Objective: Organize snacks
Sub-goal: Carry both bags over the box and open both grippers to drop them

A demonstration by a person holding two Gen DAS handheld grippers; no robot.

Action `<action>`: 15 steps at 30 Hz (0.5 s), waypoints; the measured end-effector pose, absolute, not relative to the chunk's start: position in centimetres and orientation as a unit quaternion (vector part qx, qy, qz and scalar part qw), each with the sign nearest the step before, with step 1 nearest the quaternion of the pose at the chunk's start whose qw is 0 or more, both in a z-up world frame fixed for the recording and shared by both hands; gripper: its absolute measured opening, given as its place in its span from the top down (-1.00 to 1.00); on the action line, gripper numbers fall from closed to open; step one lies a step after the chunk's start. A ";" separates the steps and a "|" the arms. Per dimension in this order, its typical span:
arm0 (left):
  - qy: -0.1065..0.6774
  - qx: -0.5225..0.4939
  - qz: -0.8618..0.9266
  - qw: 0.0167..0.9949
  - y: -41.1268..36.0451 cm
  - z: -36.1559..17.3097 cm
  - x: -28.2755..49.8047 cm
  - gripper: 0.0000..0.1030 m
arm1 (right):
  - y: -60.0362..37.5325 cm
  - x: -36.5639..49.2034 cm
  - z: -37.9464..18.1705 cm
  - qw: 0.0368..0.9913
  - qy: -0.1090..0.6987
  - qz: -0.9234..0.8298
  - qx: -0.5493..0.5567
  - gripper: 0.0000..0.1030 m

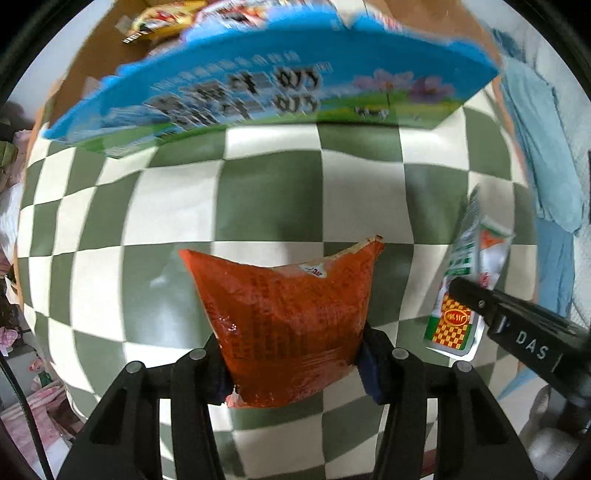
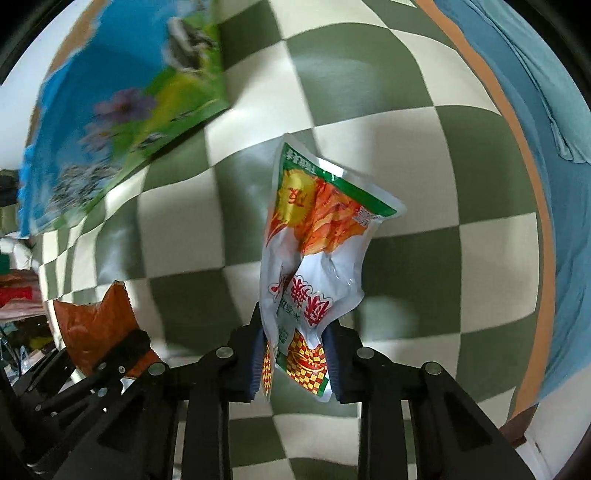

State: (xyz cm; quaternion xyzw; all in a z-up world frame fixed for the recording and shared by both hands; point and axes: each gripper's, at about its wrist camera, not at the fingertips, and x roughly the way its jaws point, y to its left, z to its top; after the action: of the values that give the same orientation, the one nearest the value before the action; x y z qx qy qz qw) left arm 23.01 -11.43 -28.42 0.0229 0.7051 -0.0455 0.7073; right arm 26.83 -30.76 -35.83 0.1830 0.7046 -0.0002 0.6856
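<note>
While the green-and-cream checkered cloth (image 1: 273, 177) spreads flat and matte under everything, the largest thing on it is a blue carton (image 1: 280, 81), a stiff printed box with a meadow scene, flowers and dark lettering, blurred in both views. Its long lower edge lies on the cloth at the far side, and behind it a brown cardboard surface carries a yellow snack wrapper (image 1: 162, 18). Between the carton and the two grippers the cloth is bare, squares showing on all sides. Along the cloth's right edge runs an orange-brown border, with blue fabric (image 2: 546, 110) beyond it.

Nearer than the carton, the orange pouch (image 1: 291, 321) is glossy, crinkled plastic with a serrated top seal and fine dark print; it stands upright, its lower part clamped between the blue-padded jaws of the left gripper (image 1: 295, 373), which points straight down at the cloth.

To the right of the orange pouch, the white snack packet (image 2: 314, 266) is thin, shiny film, creased in the middle, with a green border, a red-and-yellow chequer panel and red characters. The right gripper (image 2: 295, 365) pinches its lower end, angled steeply downward, so the packet hangs clear above the cloth.
</note>
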 end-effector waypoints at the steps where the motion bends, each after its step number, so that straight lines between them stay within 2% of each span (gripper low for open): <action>1: 0.701 0.020 -0.047 0.712 -10.8 -27.5 23.1 0.03 | -30.8 26.8 -35.4 0.687 0.703 0.004 0.185 0.50; 10: 0.660 -0.030 -0.051 0.749 -5.4 -19.8 25.7 0.03 | -28.2 24.7 -30.1 0.708 0.673 0.054 0.209 0.51; 15: 0.637 -0.035 -0.048 0.768 -3.2 -15.8 27.5 0.03 | -26.9 25.8 -24.1 0.729 0.642 0.086 0.221 0.51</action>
State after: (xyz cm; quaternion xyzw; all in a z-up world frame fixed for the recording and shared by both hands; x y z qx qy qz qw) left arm 27.54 -3.21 -15.84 -0.0348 0.6374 -0.0481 0.7682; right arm 25.84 -26.90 -24.14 0.2205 0.6420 0.0864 0.7292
